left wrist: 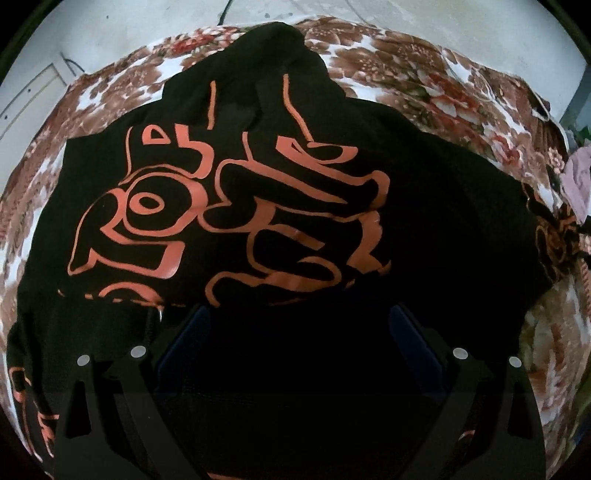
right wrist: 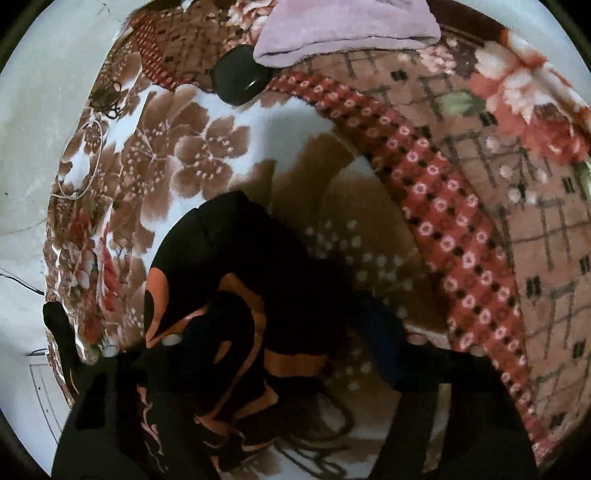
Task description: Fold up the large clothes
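A black garment with a large orange print [left wrist: 236, 206] lies spread on a brown and white floral blanket [left wrist: 424, 74], one end bunched toward the far side. My left gripper [left wrist: 299, 317] points down at its near edge. The jaws stand wide apart, and dark cloth lies between and below the blue pads [left wrist: 192, 332]. In the right wrist view a crumpled part of the same garment [right wrist: 236, 295] sits between the fingers of my right gripper [right wrist: 284, 317]. It drapes against the left finger, and a gap shows before the right finger [right wrist: 384, 325].
A lilac towel [right wrist: 343, 29] and a black rounded object [right wrist: 240, 75] lie at the far side of the blanket [right wrist: 207, 147]. A red patterned blanket fold [right wrist: 443, 221] runs along the right. A thin white cord [right wrist: 88, 158] lies at the left edge. Lilac cloth [left wrist: 576, 177] shows at the right.
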Motion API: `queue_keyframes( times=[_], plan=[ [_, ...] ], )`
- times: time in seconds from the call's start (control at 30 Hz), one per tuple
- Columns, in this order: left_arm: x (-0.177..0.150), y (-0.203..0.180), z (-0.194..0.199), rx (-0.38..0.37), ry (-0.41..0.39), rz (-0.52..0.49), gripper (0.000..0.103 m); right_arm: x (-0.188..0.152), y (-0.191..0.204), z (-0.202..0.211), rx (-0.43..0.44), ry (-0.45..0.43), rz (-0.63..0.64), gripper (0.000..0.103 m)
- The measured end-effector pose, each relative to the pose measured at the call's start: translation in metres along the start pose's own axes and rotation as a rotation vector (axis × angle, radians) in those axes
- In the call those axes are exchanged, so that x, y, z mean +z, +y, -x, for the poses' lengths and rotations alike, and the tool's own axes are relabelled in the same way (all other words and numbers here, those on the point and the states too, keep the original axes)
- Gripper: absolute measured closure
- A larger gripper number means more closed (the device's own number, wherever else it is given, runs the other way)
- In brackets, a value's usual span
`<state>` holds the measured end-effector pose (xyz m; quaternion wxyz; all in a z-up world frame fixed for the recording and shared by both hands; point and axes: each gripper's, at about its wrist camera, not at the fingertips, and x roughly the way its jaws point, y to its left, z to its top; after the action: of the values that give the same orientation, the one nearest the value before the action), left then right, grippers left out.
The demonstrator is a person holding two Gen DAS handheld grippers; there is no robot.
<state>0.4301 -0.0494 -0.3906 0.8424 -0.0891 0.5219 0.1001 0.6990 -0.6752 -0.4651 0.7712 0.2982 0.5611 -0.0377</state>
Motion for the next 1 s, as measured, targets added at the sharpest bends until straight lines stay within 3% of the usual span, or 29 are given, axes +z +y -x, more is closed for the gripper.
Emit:
queue_keyframes(
  times=[0.2, 0.33, 0.43, 0.53, 0.63, 0.8, 1.0],
  plan=[
    [0.015, -0.002, -0.002, 0.011, 0.000, 0.000, 0.008, -0.003, -0.012, 0.010, 0.022, -0.011, 0.004, 0.073],
    [0.019, -0.005, 0.000, 0.009, -0.018, 0.004, 0.008, -0.009, -0.004, 0.042, 0.006, -0.072, 0.036, 0.077],
    [0.020, -0.026, -0.001, -0.001, -0.045, -0.069, 0.008, -0.016, 0.008, 0.073, 0.013, -0.126, 0.056, 0.077],
    [0.020, -0.058, -0.003, -0.039, -0.048, -0.143, 0.008, -0.025, 0.033, 0.105, 0.030, -0.187, 0.136, 0.077],
    [0.021, -0.090, -0.016, 0.018, -0.005, -0.202, 0.008, -0.037, 0.060, 0.135, 0.145, -0.195, 0.160, 0.077],
    [0.008, -0.111, -0.058, 0.069, 0.066, -0.216, 0.004, -0.062, 0.119, 0.173, 0.225, -0.199, 0.262, 0.077],
    [-0.002, -0.107, -0.061, 0.059, -0.011, -0.177, 0.004, -0.117, 0.212, 0.205, 0.310, -0.189, 0.416, 0.077]
  ],
)
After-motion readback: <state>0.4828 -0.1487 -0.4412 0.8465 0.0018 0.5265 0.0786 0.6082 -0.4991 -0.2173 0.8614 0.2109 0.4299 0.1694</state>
